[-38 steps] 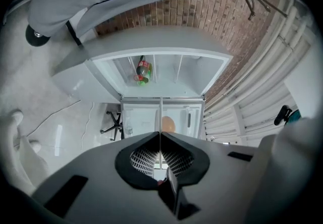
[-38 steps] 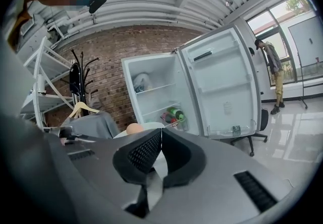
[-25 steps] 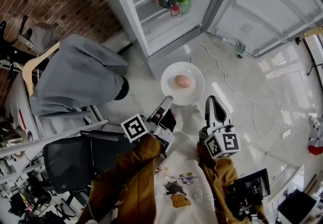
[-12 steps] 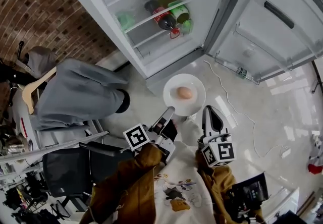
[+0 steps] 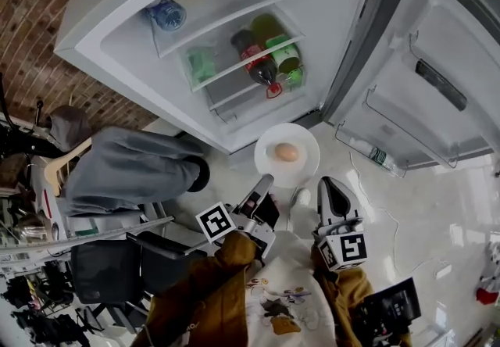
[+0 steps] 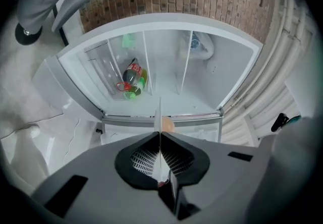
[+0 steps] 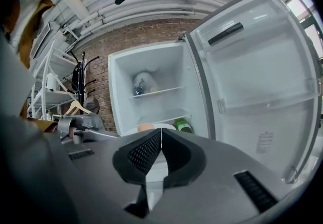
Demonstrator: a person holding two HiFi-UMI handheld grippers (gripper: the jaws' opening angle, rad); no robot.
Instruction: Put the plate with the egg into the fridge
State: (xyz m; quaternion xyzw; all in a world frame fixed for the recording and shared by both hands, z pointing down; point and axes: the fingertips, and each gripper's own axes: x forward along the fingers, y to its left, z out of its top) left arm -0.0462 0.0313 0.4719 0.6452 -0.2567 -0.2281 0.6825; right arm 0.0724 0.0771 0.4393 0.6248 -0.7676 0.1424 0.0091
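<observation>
A white plate (image 5: pixel 305 161) carrying a brown egg (image 5: pixel 287 152) hangs level in front of the open fridge (image 5: pixel 234 115), below its lower shelves. My left gripper (image 5: pixel 266 180) is shut on the plate's near-left rim; in the left gripper view the plate (image 6: pixel 160 112) shows edge-on between the jaws, with the egg (image 6: pixel 168 125) just right of it. My right gripper (image 5: pixel 324 183) is shut and holds nothing, just off the plate's near-right edge. Its own view shows the egg (image 7: pixel 145 127) and plate (image 7: pixel 167 127) past the shut tips (image 7: pixel 161 132).
The fridge door (image 5: pixel 437 95) stands swung open at the right. A cola bottle and green bottles (image 5: pixel 266 60) lie on a middle shelf, a water bottle (image 5: pixel 167 13) higher up. A grey jacket on a hanger (image 5: pixel 129 169) and a black chair (image 5: pixel 109 267) stand left, against a brick wall.
The fridge has come closer and fills more of the head view, with its upper shelves now in sight. The plate stays gripped by the left gripper; both grippers keep their hold and spacing.
</observation>
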